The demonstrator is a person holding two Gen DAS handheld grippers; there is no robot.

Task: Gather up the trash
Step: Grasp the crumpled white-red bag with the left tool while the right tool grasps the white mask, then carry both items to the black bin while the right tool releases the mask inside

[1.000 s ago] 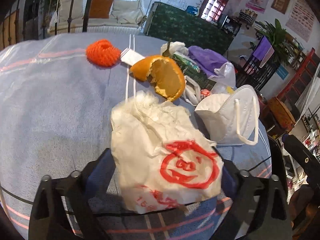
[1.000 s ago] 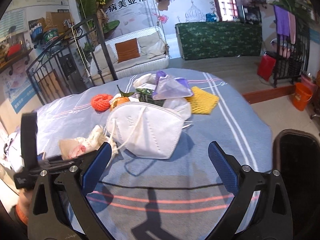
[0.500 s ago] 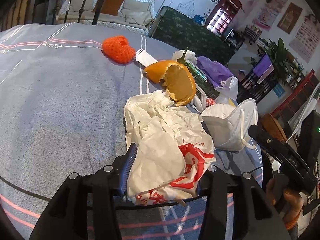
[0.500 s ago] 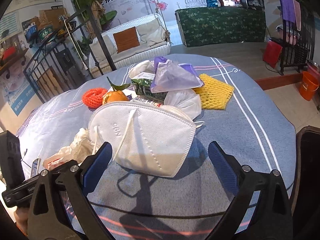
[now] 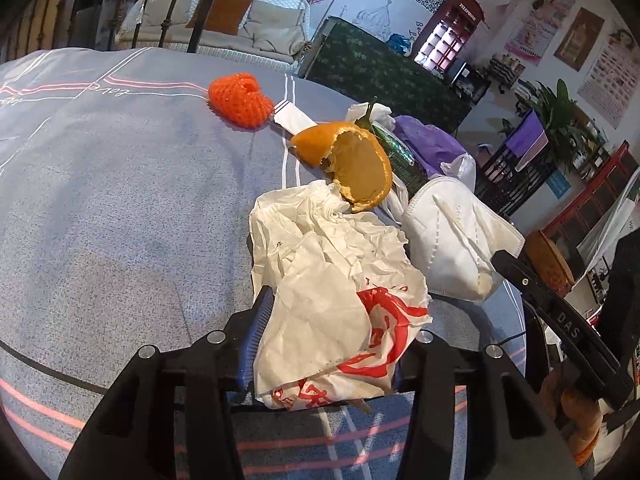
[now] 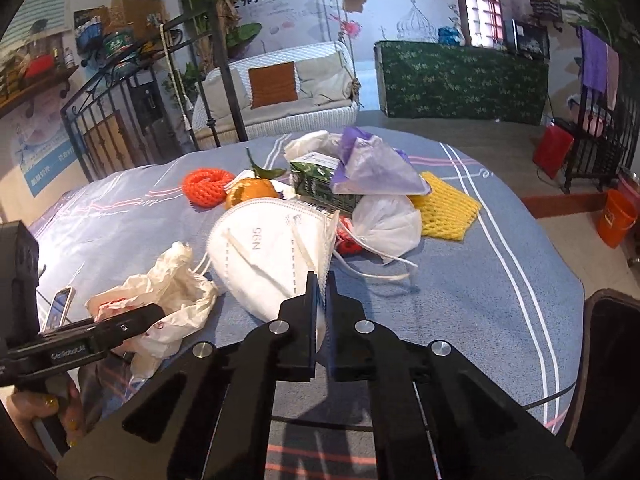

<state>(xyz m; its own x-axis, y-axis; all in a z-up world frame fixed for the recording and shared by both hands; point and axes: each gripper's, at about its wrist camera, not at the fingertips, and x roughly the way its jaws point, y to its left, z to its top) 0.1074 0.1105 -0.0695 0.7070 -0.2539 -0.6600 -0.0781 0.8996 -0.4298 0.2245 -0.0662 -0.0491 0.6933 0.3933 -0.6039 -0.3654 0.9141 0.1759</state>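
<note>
Now that the right gripper [image 6: 321, 280] has clamped the near edge of the mask [image 6: 272, 248], both tools grasp trash: the left gripper [image 5: 332, 344] pinches the wrapper [image 5: 332, 280] beside the peel [image 5: 352, 160], ready for lifting off the table [image 5: 120, 200].

Both wrist cameras look close and low across the table [image 5: 120, 208], sharing the white mask [image 6: 272, 256].

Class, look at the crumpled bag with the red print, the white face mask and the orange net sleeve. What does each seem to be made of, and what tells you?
Bag: probably thin matte paper; it holds sharp creases and looks greasy.
Face mask: soft non-woven fabric, matte, with stitched seams, elastic straps and "N95" printed on it.
Net sleeve: likely foam mesh; puffy open lattice.
</note>
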